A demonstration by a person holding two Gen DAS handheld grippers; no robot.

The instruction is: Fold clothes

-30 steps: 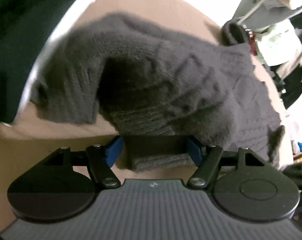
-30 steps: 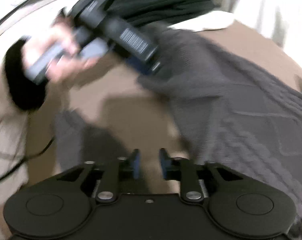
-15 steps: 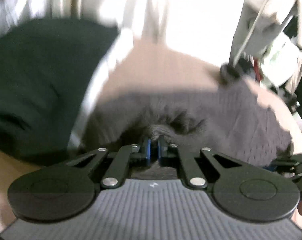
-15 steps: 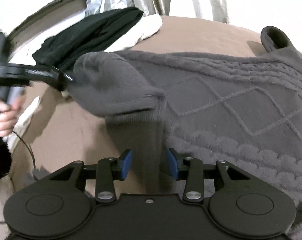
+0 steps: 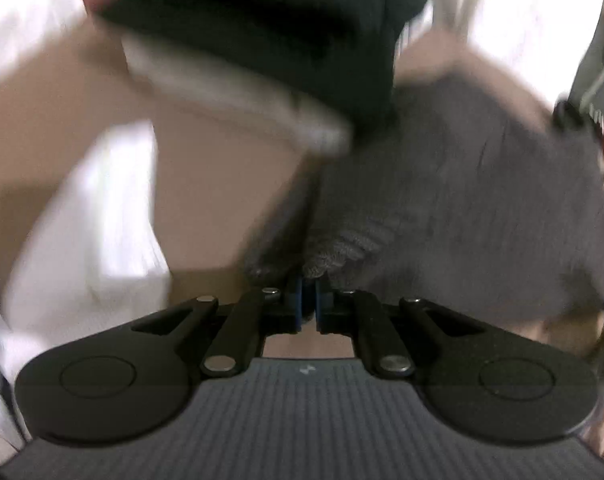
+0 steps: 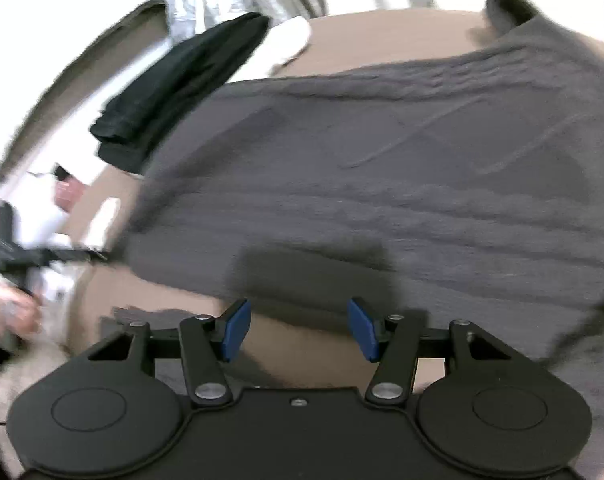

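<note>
A grey cable-knit sweater (image 6: 382, 168) lies spread across the brown bed (image 6: 382, 36). My left gripper (image 5: 310, 304) is shut on a ribbed edge of the grey sweater (image 5: 462, 208), which stretches away to the right. In the right wrist view the left gripper (image 6: 97, 256) sits at the sweater's left edge, held by a hand (image 6: 5, 308). My right gripper (image 6: 299, 328) hovers at the sweater's near edge. Its jaws are opening, with only bare bed cover between the blue pads (image 6: 235, 330). Both views are blurred.
A folded black garment (image 6: 181, 84) lies on a white cloth (image 6: 289, 40) at the bed's far left. The same black garment (image 5: 261, 32) fills the top of the left wrist view. More white fabric (image 5: 93, 220) lies left of that gripper. Pale curtains hang behind.
The left gripper shut on the sweater's ribbed edge and carried it leftward and up. The right gripper's jaws widened and the strip of sweater between them is gone.
</note>
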